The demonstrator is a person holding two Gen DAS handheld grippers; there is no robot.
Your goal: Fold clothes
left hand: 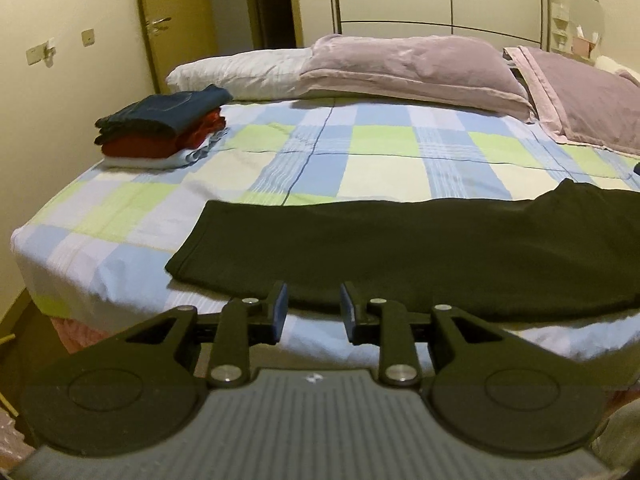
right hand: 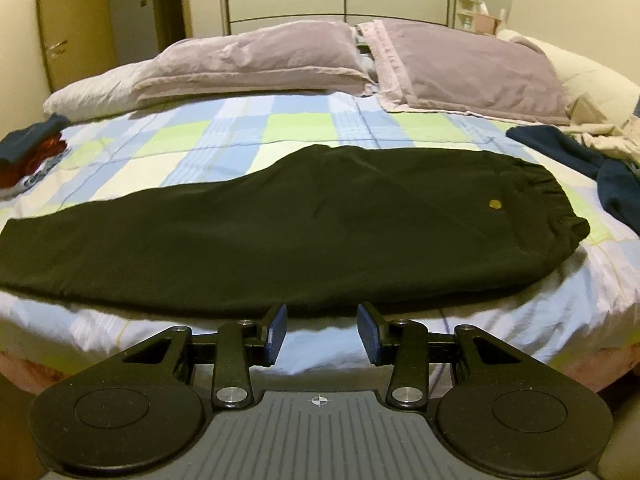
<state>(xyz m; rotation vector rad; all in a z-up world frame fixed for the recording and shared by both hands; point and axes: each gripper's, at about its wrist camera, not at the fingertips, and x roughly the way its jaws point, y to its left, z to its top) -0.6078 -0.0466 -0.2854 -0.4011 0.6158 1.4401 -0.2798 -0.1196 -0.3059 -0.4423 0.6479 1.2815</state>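
The left gripper [left hand: 313, 312] is hovering at the bed's near edge, jaws parted and holding nothing; the right gripper [right hand: 322, 334] is doing likewise, spread a little wider. Just beyond both, black trousers [right hand: 304, 224] are lying flat across the checked sheet [left hand: 360, 168], waistband to the right. A folded stack [left hand: 160, 128] is sitting at the far left, pillows [right hand: 260, 56] behind, loose clothes [right hand: 580, 152] far right.

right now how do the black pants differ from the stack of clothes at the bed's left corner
The black pants lie stretched out lengthwise in a single layer near the front edge; the stack of folded clothes sits compact, several layers high, near the white pillow. The pants are one dark colour; the stack shows blue, red and white. Both rest on the checked bedsheet.
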